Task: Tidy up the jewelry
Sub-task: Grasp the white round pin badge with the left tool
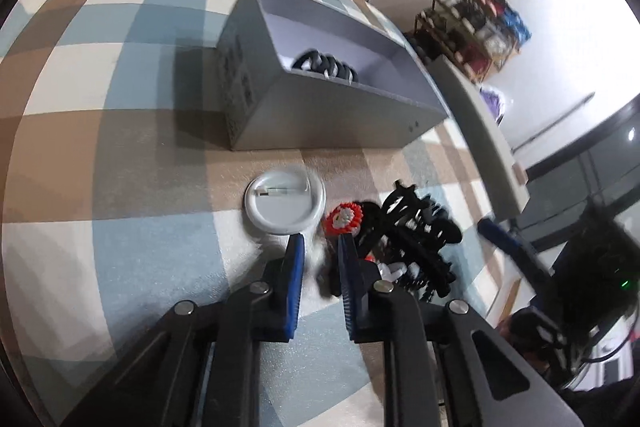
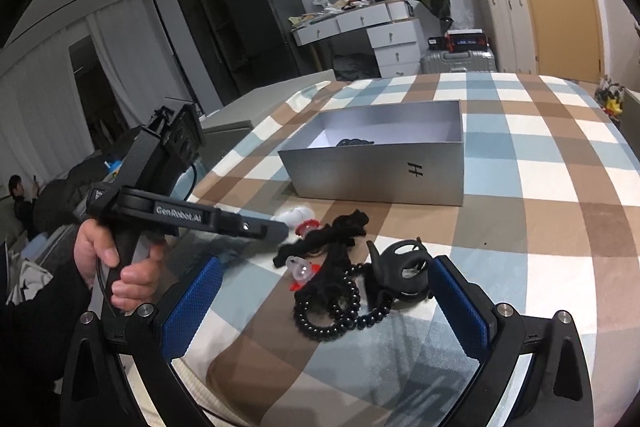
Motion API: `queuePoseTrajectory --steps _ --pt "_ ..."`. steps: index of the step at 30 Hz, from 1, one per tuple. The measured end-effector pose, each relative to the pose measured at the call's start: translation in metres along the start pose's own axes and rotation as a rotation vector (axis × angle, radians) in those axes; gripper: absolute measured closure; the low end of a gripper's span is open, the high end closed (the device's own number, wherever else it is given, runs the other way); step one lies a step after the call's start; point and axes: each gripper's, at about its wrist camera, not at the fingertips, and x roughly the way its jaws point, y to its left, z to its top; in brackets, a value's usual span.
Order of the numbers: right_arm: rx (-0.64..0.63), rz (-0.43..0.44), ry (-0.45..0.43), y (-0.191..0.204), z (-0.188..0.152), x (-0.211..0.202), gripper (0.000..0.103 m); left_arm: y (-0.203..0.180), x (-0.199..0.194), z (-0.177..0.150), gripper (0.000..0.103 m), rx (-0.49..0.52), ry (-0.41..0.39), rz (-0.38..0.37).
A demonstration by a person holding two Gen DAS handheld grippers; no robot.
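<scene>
A grey open box (image 1: 320, 107) (image 2: 380, 167) stands on the checked cloth with a black beaded piece (image 1: 324, 65) inside. In front of it lies a pile of jewelry: a white round badge (image 1: 285, 203) (image 2: 294, 215), a red-and-white flower piece (image 1: 344, 219), black hair claws (image 1: 416, 227) (image 2: 404, 263), a black bead bracelet (image 2: 332, 315) and a clear pink piece (image 2: 300, 269). My left gripper (image 1: 320, 247) (image 2: 280, 229) is open by a narrow gap, its tips beside the badge and flower piece, holding nothing. My right gripper (image 2: 326, 287) is wide open, hovering near the bracelet and claw.
The checked cloth (image 1: 120, 147) covers a bed or table whose edge falls off on the right of the left wrist view. A desk with drawers (image 2: 360, 31), suitcases (image 2: 460, 61) and a door stand beyond. A person (image 2: 22, 199) sits far left.
</scene>
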Motion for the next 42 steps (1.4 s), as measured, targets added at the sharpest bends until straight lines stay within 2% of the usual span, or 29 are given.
queuePoseTrajectory --steps 3,4,5,8,9,10,11,12,14,17,19,22,25,26,27,28,29,36,42 --pt "0.008 -0.004 0.003 -0.001 0.001 0.001 0.0 0.006 -0.005 0.002 0.089 -0.02 -0.022 0.036" --pt "0.009 -0.006 0.003 0.0 0.001 0.001 0.0 0.008 -0.006 0.003 0.084 -0.03 -0.029 0.039" --pt "0.007 -0.008 0.002 0.0 0.001 0.001 0.0 0.01 -0.006 0.004 0.071 -0.042 -0.027 0.042" --pt "0.0 -0.015 -0.002 0.002 0.002 0.001 0.0 0.012 -0.011 0.008 0.047 -0.074 -0.065 0.073" --pt "-0.001 -0.016 -0.003 0.002 0.002 0.0 0.0 0.01 -0.012 0.01 0.04 -0.068 -0.076 0.123" --pt "-0.001 -0.016 -0.006 0.002 0.002 0.0 0.0 0.007 -0.011 0.012 0.028 -0.062 -0.086 0.174" --pt "-0.001 -0.017 -0.008 0.002 0.002 0.0 0.0 0.006 -0.01 0.014 0.027 -0.057 -0.095 0.189" --pt "-0.001 -0.018 -0.008 0.003 0.002 0.0 0.0 0.003 -0.007 0.016 0.027 -0.048 -0.1 0.206" --pt "-0.002 -0.019 -0.009 0.003 0.001 0.001 0.0 -0.004 0.003 0.019 0.027 -0.004 -0.094 0.317" --pt "-0.002 -0.022 -0.012 0.003 0.001 0.0 0.0 -0.02 0.026 0.021 0.026 0.126 -0.083 0.477" --pt "0.001 -0.023 -0.016 0.002 0.001 -0.001 0.0 -0.026 0.036 0.02 0.026 0.188 -0.071 0.539" --pt "0.005 -0.024 -0.022 0.0 0.001 -0.002 0.0 -0.035 0.049 0.014 0.027 0.269 -0.061 0.556" --pt "0.014 -0.023 -0.023 -0.003 0.0 -0.003 0.0 -0.028 0.041 0.018 0.029 0.272 -0.049 0.551" --pt "0.018 -0.023 -0.025 -0.004 0.0 -0.003 0.0 -0.031 0.041 0.021 0.041 0.275 -0.046 0.551" --pt "0.022 -0.021 -0.025 -0.004 0.0 -0.002 0.0 -0.031 0.038 0.021 0.048 0.282 -0.046 0.549" --pt "0.025 -0.019 -0.025 -0.004 0.0 -0.003 0.0 -0.034 0.037 0.021 0.064 0.287 -0.041 0.547" --pt "0.027 -0.017 -0.026 -0.004 0.0 -0.003 0.0 -0.038 0.038 0.022 0.067 0.29 -0.035 0.548" --pt "0.021 -0.011 -0.033 -0.002 0.002 -0.005 0.0 -0.041 0.031 0.014 0.067 0.298 -0.028 0.546" --pt "0.016 -0.002 0.012 0.001 -0.003 0.002 0.0 -0.044 0.001 0.005 0.067 0.248 -0.103 0.495"
